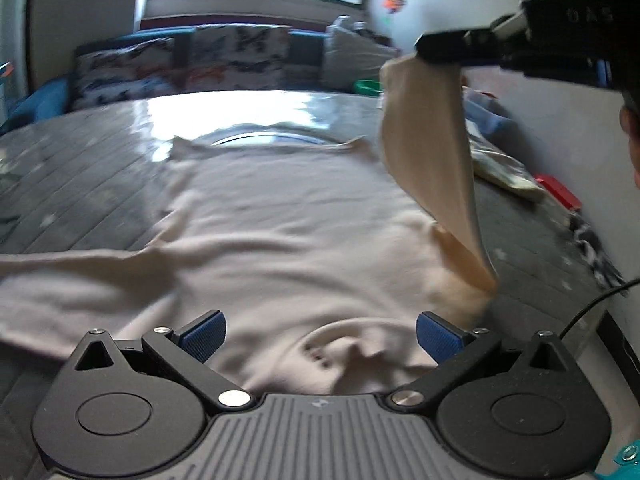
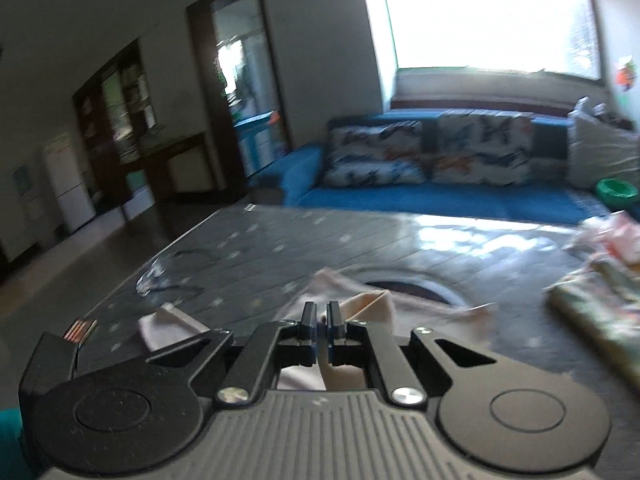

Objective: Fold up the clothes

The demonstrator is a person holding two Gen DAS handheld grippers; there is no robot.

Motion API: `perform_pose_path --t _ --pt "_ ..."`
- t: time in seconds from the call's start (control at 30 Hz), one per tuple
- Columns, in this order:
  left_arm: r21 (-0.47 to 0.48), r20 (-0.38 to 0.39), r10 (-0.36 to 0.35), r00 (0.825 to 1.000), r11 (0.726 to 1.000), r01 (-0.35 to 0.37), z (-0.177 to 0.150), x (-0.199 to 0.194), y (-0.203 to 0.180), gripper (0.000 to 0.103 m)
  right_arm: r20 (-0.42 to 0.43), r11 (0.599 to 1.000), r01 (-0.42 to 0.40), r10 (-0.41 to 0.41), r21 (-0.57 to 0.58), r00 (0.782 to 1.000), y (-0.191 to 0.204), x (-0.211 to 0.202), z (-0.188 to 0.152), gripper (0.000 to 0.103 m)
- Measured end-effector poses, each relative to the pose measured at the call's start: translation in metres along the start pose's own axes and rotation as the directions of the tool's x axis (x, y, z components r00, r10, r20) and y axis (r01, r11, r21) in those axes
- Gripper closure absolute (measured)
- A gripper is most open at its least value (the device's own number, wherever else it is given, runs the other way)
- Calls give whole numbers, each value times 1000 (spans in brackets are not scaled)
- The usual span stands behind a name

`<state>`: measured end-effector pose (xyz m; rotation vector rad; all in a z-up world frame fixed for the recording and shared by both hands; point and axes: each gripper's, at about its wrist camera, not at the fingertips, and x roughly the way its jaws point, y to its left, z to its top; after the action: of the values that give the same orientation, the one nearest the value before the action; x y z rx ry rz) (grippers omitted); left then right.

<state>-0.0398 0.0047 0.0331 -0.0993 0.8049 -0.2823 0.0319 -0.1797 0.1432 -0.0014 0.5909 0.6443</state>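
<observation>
In the left wrist view, a cream shirt (image 1: 280,232) lies spread flat on the grey counter (image 1: 80,152); the left gripper (image 1: 320,338) hovers over its near edge, fingers spread wide and empty, while the right gripper (image 1: 440,46) lifts one sleeve. In the right wrist view, the right gripper (image 2: 321,318) has its fingers pressed together, pinching that sleeve's fabric.

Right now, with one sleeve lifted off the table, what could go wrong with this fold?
1. The right tongs pinch only the cuff end of the sleeve; a quick pull might slip it free.
2. The left tongs are open above the shirt and pin nothing, so the body may drag and wrinkle further.
3. The other clothes lie close beside the shirt on the table; the swinging sleeve could catch them.
</observation>
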Motion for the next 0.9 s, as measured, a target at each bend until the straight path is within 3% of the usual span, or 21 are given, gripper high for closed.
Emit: perform_pose_path --t 0.1,0.17,0.3,0.47,0.6,0.73,0.9 --pt "-15 -7 25 1000 1000 -25 -4 1 6 0 -42 1000 -28 28 -1 999 12 21 -4 99" --pt "-24 -10 31 999 999 -31 -4 2 9 0 -69 999 -47 47 6 996 13 29 -8 93" --pt "-24 -11 39 999 999 -39 -6 3 12 0 -79 1000 -25 23 -19 997 6 25 -10 90" --pt "-19 4 41 999 999 -41 -2 5 14 0 -149 995 71 -81 -66 986 -26 22 -14 90" --pt "-27 24 32 999 999 -32 5 8 16 0 -246 983 164 -179 -84 952 -62 18 -30 89" --pt "-42 39 31 999 999 -29 13 15 16 0 -364 981 188 -193 -49 911 -92 25 -55 71" --pt "-37 38 36 999 999 -35 23 28 14 0 -402 982 187 -181 -23 898 -101 35 -80 51"
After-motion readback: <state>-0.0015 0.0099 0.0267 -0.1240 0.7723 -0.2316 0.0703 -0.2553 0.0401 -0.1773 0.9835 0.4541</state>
